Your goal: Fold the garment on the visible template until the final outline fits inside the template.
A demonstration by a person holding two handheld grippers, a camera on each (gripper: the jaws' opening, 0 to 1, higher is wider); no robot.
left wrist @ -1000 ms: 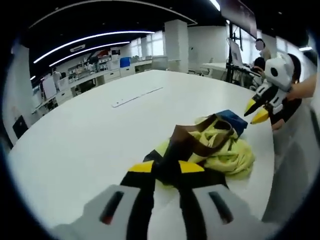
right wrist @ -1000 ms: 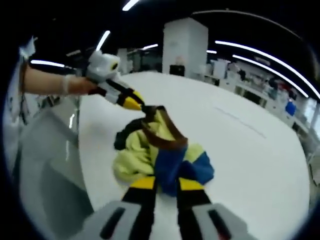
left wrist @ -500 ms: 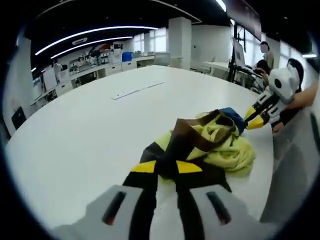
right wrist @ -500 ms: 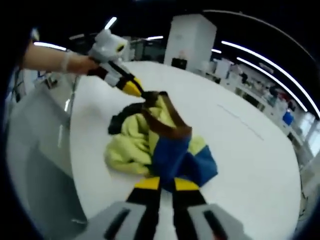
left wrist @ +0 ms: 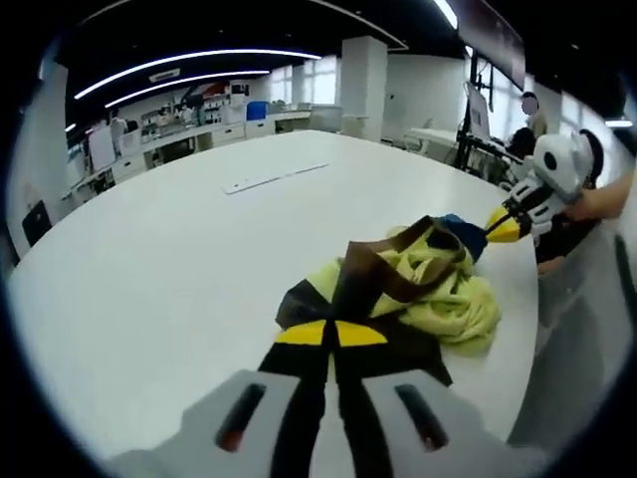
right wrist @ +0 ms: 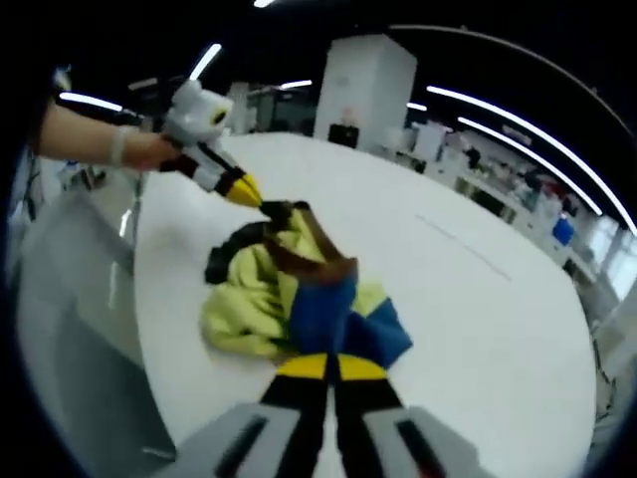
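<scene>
Garment (left wrist: 418, 284) is one crumpled heap, not flat at all: mostly pale yellow-green fabric, with a blue panel, a brown band looping across the top and some black patches. It sits on the white table (left wrist: 169, 249) near its edge, centre-right of the left gripper view and dead centre of the right gripper view (right wrist: 299, 294). Count-wise it's one garment and two grippers, plus a thin white strip (left wrist: 274, 178) lying well apart on the tabletop toward the upper middle of the left gripper view. Left gripper (left wrist: 331, 337) comes up from the bottom centre with its yellow tips nearly together, pinching the dark corner of the cloth; you can also spot it in the upper left of the right gripper view (right wrist: 239, 189), tips right at the brown-black end of the heap. Right gripper (right wrist: 325, 368) is closed down to a narrow slit on the blue end at the bottom centre, and from the other side (left wrist: 501, 225) it shows up at the right, touching the blue part, though it's small there so I can't see that grip clearly.
</scene>
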